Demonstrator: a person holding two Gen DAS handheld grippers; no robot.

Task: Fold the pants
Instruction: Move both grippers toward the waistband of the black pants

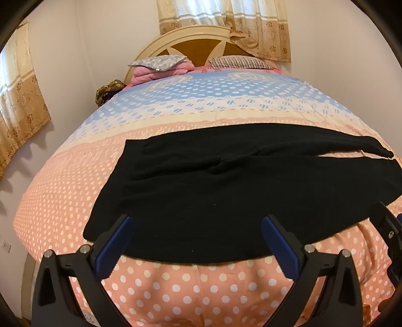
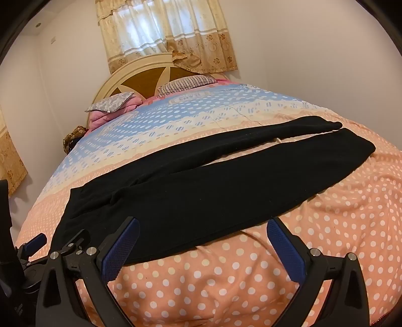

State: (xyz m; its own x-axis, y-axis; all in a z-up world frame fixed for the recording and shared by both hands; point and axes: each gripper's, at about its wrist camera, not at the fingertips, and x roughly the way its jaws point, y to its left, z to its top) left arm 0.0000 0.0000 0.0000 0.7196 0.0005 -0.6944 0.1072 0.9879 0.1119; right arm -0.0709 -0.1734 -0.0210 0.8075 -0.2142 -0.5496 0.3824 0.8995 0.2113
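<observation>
Black pants (image 1: pixel 226 186) lie flat across the polka-dot bedspread (image 1: pixel 201 289), waistband at the left, both legs running to the right. They also show in the right wrist view (image 2: pixel 201 191), the two legs slightly apart at the cuffs. My left gripper (image 1: pixel 197 221) is open and empty, hovering over the near edge of the pants by the waist. My right gripper (image 2: pixel 203 223) is open and empty, over the near leg's lower edge. The left gripper also shows at the left edge of the right wrist view (image 2: pixel 37 241).
The bed has a cream and brown headboard (image 1: pixel 193 42), with pillows (image 1: pixel 160 61) and a pink blanket at its head. Curtains (image 1: pixel 223 22) hang behind and on the left wall. A brown item (image 1: pixel 109 90) sits beside the bed's left side.
</observation>
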